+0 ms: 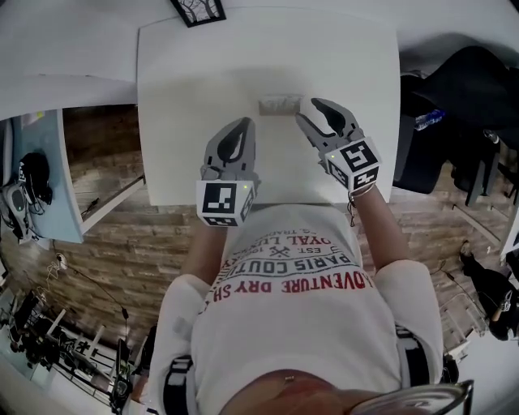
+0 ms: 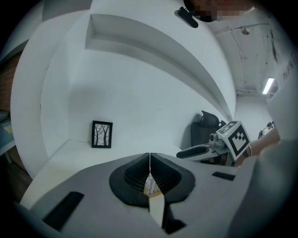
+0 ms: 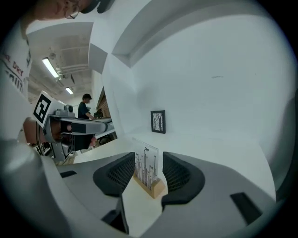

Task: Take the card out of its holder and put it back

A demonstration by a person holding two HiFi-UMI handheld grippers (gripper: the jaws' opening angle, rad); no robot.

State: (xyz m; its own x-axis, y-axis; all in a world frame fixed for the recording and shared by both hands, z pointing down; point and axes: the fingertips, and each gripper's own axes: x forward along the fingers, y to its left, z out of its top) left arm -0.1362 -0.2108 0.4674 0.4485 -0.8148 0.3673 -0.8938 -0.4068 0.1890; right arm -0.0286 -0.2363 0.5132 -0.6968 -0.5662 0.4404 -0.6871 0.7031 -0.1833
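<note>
Head view first: we look down on a white table (image 1: 186, 73) with a person in a printed T-shirt (image 1: 284, 284) standing at its near edge, a gripper in each hand. We see the left gripper (image 1: 245, 122) over the table's middle, short of the card, and the right gripper (image 1: 312, 105) further ahead, its tips just beside the card (image 1: 280, 104), which stands in its holder near the table's centre. A small framed picture (image 1: 199, 10) stands at the far edge. Left gripper view next: we find the jaws of the left gripper (image 2: 150, 155) brought together, tips meeting in a thin line with nothing pinched there. Through the narrow gap behind the tips we make out a sliver of the printed card (image 2: 151, 185), which seems to lie beyond the pads rather than between them. The right gripper (image 2: 181, 154) reaches in from the right with its marker cube (image 2: 237, 138) raised, and the framed picture (image 2: 102, 134) leans against the white back wall. Right gripper view last: we see its jaws (image 3: 149, 156) standing well apart. The card (image 3: 146, 162), clear with a print of thin stems, stands upright in the slot of its wooden holder (image 3: 154, 188) in the gap between the pads, and neither pad touches it. The holder rests on the table, the framed picture (image 3: 158, 122) stands further back, and a person (image 3: 86, 104) is visible far off at the left.
</note>
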